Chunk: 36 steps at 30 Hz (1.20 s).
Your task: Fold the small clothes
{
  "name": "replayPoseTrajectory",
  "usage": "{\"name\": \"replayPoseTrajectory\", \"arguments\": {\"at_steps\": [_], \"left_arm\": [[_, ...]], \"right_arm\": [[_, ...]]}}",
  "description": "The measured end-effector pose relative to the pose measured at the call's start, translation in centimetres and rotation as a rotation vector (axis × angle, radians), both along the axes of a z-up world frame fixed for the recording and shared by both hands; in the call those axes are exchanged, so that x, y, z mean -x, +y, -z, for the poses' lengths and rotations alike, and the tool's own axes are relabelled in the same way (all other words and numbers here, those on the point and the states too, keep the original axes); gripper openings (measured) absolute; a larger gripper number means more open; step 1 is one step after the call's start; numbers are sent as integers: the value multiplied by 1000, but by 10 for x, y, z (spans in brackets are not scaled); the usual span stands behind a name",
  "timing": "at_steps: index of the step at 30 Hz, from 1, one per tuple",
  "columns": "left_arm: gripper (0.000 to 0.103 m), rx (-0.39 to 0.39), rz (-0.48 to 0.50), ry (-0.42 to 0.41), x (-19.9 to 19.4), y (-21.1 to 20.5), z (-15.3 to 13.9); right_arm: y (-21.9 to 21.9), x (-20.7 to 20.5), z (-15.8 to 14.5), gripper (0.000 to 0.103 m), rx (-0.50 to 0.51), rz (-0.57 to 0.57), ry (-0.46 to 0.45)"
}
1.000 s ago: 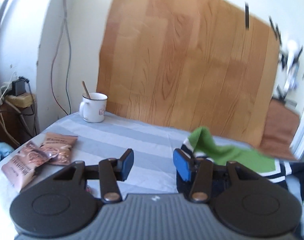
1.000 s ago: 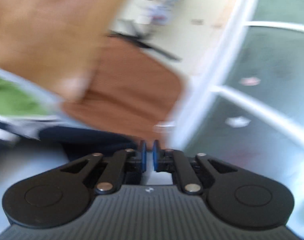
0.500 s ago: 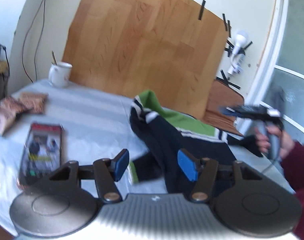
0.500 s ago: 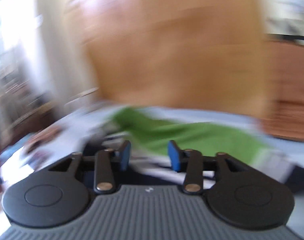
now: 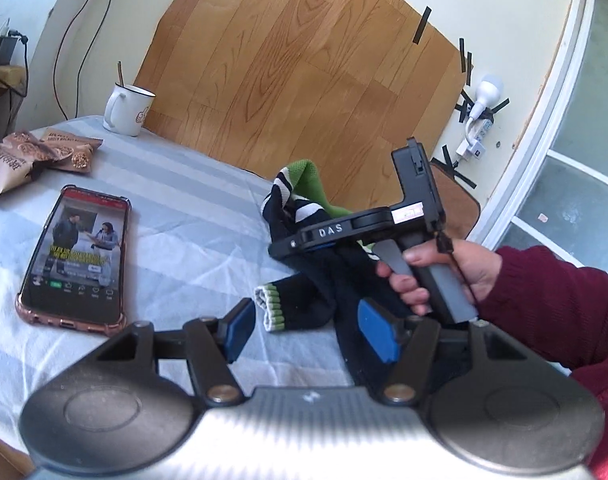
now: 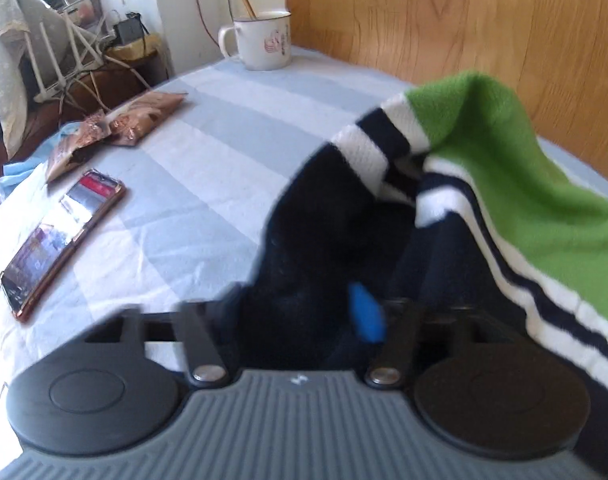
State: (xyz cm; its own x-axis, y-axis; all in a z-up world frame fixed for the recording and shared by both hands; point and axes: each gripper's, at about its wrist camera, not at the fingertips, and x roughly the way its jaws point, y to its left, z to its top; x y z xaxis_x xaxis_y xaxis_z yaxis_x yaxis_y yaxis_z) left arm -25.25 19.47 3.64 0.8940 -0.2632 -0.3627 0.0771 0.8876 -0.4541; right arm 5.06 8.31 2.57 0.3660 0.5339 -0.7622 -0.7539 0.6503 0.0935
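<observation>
1. Lying over the table: a pale blue and white striped cloth, lightly creased, with a wood-grain panel leaning against the cream wall behind it.
2. Resting on the cloth: a phone in a rose case with its screen lit, two brown snack packets beyond it, and a white mug with a stick in it at the far edge.
3. Standing at the right of the left wrist view: a white-framed glass door, with a taped-up plug and bulb on the wall beside it.
4. Lying bunched near the middle of the cloth: a small navy sweater with white stripes and a green part, one green-tipped cuff pointing toward the left gripper.
5. Filling much of the right wrist view, blurred: the same sweater, hiding the left-hand finger of the right gripper; only one blue pad showing.
6. Hovering just short of the cuff, not touching it: the left gripper, jaws standing wide apart.
7. Reaching in from the right with a maroon sleeve: the right hand, wrapped round the grey handle, tool levelled over the sweater.
8. Standing apart with navy fabric between them: the right jaws, though whether pressing on it cannot be told.
</observation>
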Motion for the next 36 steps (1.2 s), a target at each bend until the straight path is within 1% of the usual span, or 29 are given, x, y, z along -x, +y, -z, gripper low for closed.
{"name": "replayPoseTrajectory", "arguments": {"at_steps": [1,2,4,7,10,13,15,18,20,23,24,25,26,27,28,29,30,31,32,34,36], "left_arm": [[58,9,-1,-4,1,3,1],[58,19,-6,-6,1,4,3],[58,38,-17,-1,0,7,5],[58,52,-30,10,-5,6,6],[58,49,-33,7,-8,3,3],[59,41,-32,-9,-10,0,-3],[61,36,-29,-25,-14,-2,-8],[63,32,-16,-52,-27,-2,-20],[63,19,-7,-86,-38,-2,-33],[67,17,-12,-130,-64,2,-56],[70,19,-21,-131,-77,3,-63],[72,20,-35,-121,-91,4,-69],[72,22,-49,-102,-108,5,-74],[72,25,-59,-81,-126,5,-76],[72,27,-71,-55,-144,5,-75],[72,32,-83,-17,-160,5,-73],[72,35,-89,26,-175,3,-69],[72,29,-90,63,-185,-1,-63],[72,13,-88,92,-190,-5,-57],[72,-25,-67,135,-192,-15,-42],[74,-34,-33,184,-188,-20,-26]], "right_arm": [[3,-1,-4,17,-7,0,4],[7,-1,-10,12,-45,-11,15],[16,3,-29,11,-117,-56,5],[26,8,-70,10,-243,-131,-33],[22,-5,-104,10,-323,-127,-65],[3,-29,-125,10,-359,-100,-68],[-22,-45,-138,10,-363,-87,-66],[-72,-60,-154,10,-321,-40,-114],[-109,-66,-160,10,-294,-9,-144],[-159,-69,-153,10,-231,23,-150],[-176,-70,-147,13,-187,34,-160],[-187,-71,-137,12,-120,41,-169],[-200,-74,-124,13,-41,70,-191],[-211,-80,-109,22,54,140,-221],[-222,-88,-94,30,156,236,-247],[-231,-97,-80,38,235,327,-260],[-239,-104,-70,38,262,389,-256],[-245,-108,-67,38,230,418,-239],[-247,-108,-68,38,159,415,-219],[-236,-102,-74,44,13,353,-210],[-211,-99,-80,63,-76,281,-230]]}}
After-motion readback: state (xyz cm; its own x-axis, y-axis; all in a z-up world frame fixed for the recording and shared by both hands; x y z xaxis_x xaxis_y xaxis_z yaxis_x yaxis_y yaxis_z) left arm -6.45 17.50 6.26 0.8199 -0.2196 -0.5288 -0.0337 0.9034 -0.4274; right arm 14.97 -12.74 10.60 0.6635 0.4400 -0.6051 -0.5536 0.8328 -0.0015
